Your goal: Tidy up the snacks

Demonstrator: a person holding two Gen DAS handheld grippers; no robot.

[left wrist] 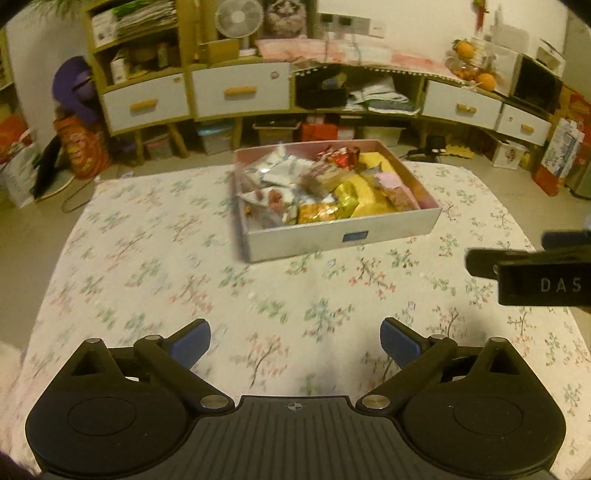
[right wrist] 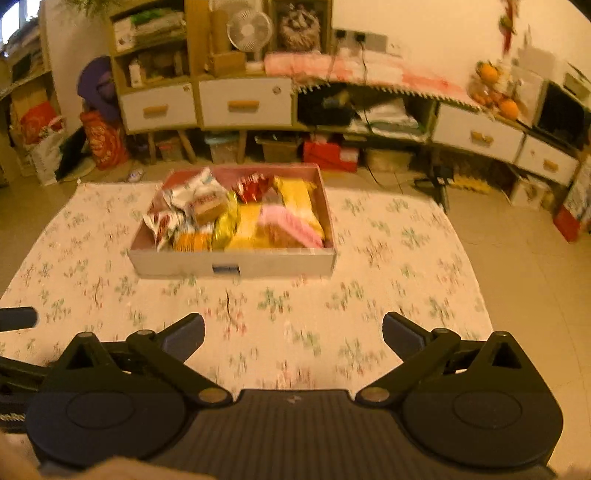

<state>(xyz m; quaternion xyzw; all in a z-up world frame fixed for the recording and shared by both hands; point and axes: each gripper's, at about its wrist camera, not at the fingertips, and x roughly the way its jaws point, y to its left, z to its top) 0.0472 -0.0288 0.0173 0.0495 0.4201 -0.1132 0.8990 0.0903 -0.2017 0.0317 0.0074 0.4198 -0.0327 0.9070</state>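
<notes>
A shallow white box [left wrist: 343,238] with a pink inside stands on the floral tablecloth [left wrist: 155,266], filled with several snack packets [left wrist: 325,192] in white, yellow, gold, red and pink. It also shows in the right wrist view [right wrist: 258,263] with its snacks [right wrist: 236,218]. My left gripper [left wrist: 295,341] is open and empty, well in front of the box. My right gripper [right wrist: 293,338] is open and empty, also in front of the box; its body shows at the right edge of the left wrist view [left wrist: 532,273].
The table's far edge lies just behind the box. Beyond it stand low cabinets with white drawers [left wrist: 240,92], storage bins on the floor [left wrist: 218,138], a fan [left wrist: 234,18] and oranges [left wrist: 480,79]. The table's right edge drops to tiled floor [right wrist: 517,266].
</notes>
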